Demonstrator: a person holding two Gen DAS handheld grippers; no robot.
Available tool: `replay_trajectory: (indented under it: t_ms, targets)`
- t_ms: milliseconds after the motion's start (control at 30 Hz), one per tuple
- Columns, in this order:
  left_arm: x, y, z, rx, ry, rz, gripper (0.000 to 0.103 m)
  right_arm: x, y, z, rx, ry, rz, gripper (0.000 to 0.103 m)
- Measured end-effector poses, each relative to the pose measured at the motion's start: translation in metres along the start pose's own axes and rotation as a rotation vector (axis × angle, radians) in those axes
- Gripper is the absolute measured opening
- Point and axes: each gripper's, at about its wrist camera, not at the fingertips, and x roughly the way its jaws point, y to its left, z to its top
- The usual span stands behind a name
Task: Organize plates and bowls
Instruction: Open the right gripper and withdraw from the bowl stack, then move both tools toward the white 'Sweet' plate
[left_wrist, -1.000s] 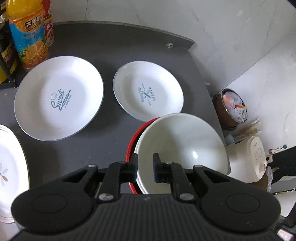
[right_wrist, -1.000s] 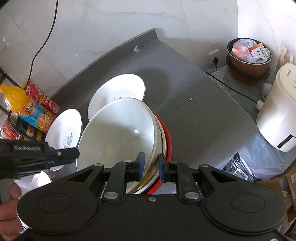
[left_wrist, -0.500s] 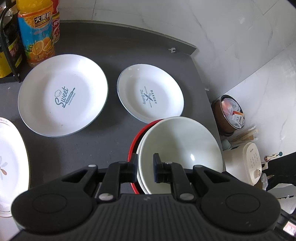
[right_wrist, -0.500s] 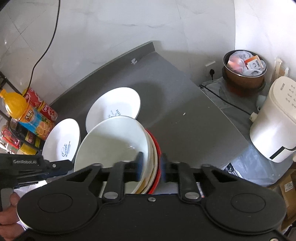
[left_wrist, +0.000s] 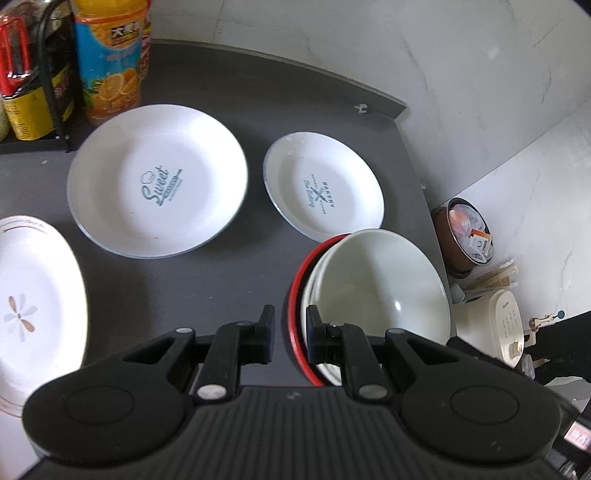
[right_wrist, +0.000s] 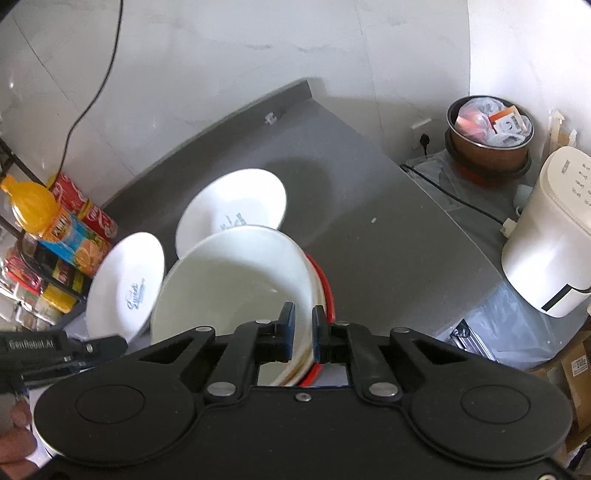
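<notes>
A stack of nested white bowls in a red-rimmed one (left_wrist: 376, 280) (right_wrist: 236, 280) hangs tilted at the dark counter's right end. My right gripper (right_wrist: 303, 332) is shut on its near rim. My left gripper (left_wrist: 290, 332) stands with its jaws a narrow gap apart; the red rim shows beyond that gap. In the right wrist view, the left gripper's tip (right_wrist: 118, 341) sits just left of the stack, apart from it. On the counter lie a "Sweet" plate (left_wrist: 159, 181), a smaller "Bakery" plate (left_wrist: 323, 188) and a flower-patterned plate (left_wrist: 33, 306).
An orange juice bottle (left_wrist: 110, 59), cans and a black rack (left_wrist: 55, 92) stand at the back left. Past the counter's right edge (right_wrist: 443, 229) are a white cooker (right_wrist: 550, 236) and a brown pot of packets (right_wrist: 489, 144). A hand (right_wrist: 14, 435) holds the left gripper.
My left gripper has pulled back to the left, off the stack's rim. The right gripper has kept its hold on the stack and drawn back a little.
</notes>
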Motion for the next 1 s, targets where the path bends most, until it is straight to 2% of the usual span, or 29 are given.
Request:
replay_trajectory:
  t_ms: [33, 100, 133, 200, 300, 367, 467, 533, 600, 767, 867, 1000]
  targets:
    - [-0.003, 0.003, -0.001, -0.002, -0.003, 0.002, 0.018, -0.002, 0.002, 0.0, -0.004, -0.005, 0.003, 0.016]
    - [-0.011, 0.01, -0.003, -0.006, -0.017, 0.005, 0.033, -0.009, 0.01, -0.002, -0.004, -0.02, 0.012, 0.027]
    - [-0.016, 0.014, -0.004, -0.005, -0.029, 0.008, 0.038, -0.011, 0.014, -0.003, -0.003, -0.027, 0.017, 0.03]
    - [-0.026, 0.022, -0.008, -0.004, -0.058, 0.021, 0.054, -0.018, 0.024, -0.008, -0.01, -0.047, 0.024, 0.047]
    - [-0.04, 0.037, -0.014, -0.01, -0.085, 0.024, 0.069, -0.028, 0.04, -0.017, -0.019, -0.072, 0.038, 0.059]
    - [-0.049, 0.048, -0.018, -0.017, -0.099, 0.022, 0.074, -0.032, 0.049, -0.023, -0.022, -0.078, 0.043, 0.065]
    - [-0.062, 0.062, -0.024, -0.031, -0.116, 0.027, 0.078, -0.044, 0.06, -0.033, 0.0, -0.13, 0.03, 0.082]
    - [-0.071, 0.072, -0.028, -0.033, -0.125, 0.031, 0.079, -0.051, 0.068, -0.039, -0.002, -0.162, 0.021, 0.085]
    - [-0.079, 0.082, -0.032, -0.035, -0.132, 0.034, 0.08, -0.055, 0.074, -0.043, -0.003, -0.172, 0.011, 0.093]
    - [-0.099, 0.108, -0.041, -0.058, -0.153, 0.029, 0.083, -0.059, 0.096, -0.053, -0.024, -0.169, 0.01, 0.095]
    - [-0.109, 0.118, -0.043, -0.066, -0.172, 0.039, 0.084, -0.061, 0.11, -0.058, -0.046, -0.173, 0.008, 0.1]
    - [-0.119, 0.131, -0.042, -0.09, -0.204, 0.047, 0.084, -0.058, 0.129, -0.059, -0.092, -0.164, 0.028, 0.1]
